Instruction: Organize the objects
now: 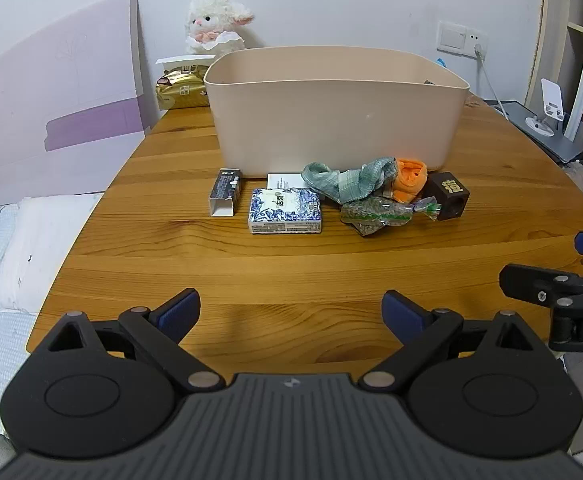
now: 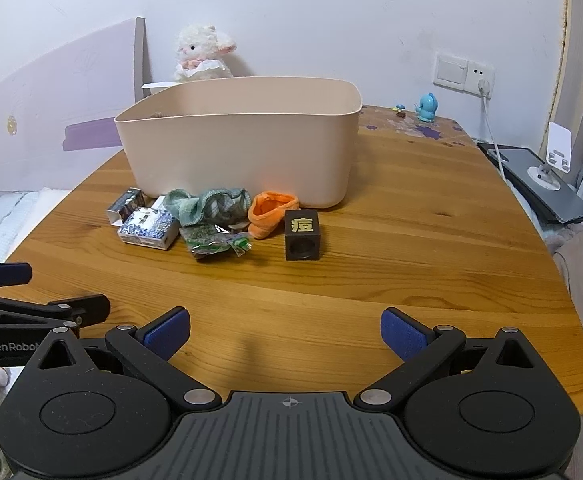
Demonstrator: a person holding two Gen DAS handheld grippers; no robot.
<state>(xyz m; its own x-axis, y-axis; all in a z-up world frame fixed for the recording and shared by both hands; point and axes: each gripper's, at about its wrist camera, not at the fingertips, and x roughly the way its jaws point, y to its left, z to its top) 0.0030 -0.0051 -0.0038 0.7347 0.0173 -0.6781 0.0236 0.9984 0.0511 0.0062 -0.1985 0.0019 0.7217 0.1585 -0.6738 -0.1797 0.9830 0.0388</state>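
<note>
A beige plastic bin (image 1: pixel 335 120) (image 2: pixel 243 148) stands on the wooden table (image 1: pixel 291 264) (image 2: pixel 411 240). In front of it lie a small dark carton (image 1: pixel 225 192) (image 2: pixel 125 204), a blue-and-white patterned box (image 1: pixel 285 211) (image 2: pixel 149 227), a green cloth (image 1: pixel 347 180) (image 2: pixel 205 204), an orange cloth (image 1: pixel 410 176) (image 2: pixel 269 212), a clear packet of dried greens (image 1: pixel 383 212) (image 2: pixel 213 240) and a dark brown cube with a gold character (image 1: pixel 449 196) (image 2: pixel 301 234). My left gripper (image 1: pixel 291 312) and right gripper (image 2: pixel 285 332) hover open over the near table edge, well short of the objects.
A plush lamb (image 1: pixel 215 26) (image 2: pixel 203 54) and a gold pack (image 1: pixel 181 90) sit behind the bin. A blue figurine (image 2: pixel 426 107) stands at the far right corner. A bed (image 1: pixel 7 248) lies left of the table; a phone stand (image 2: pixel 553 162) is at the right.
</note>
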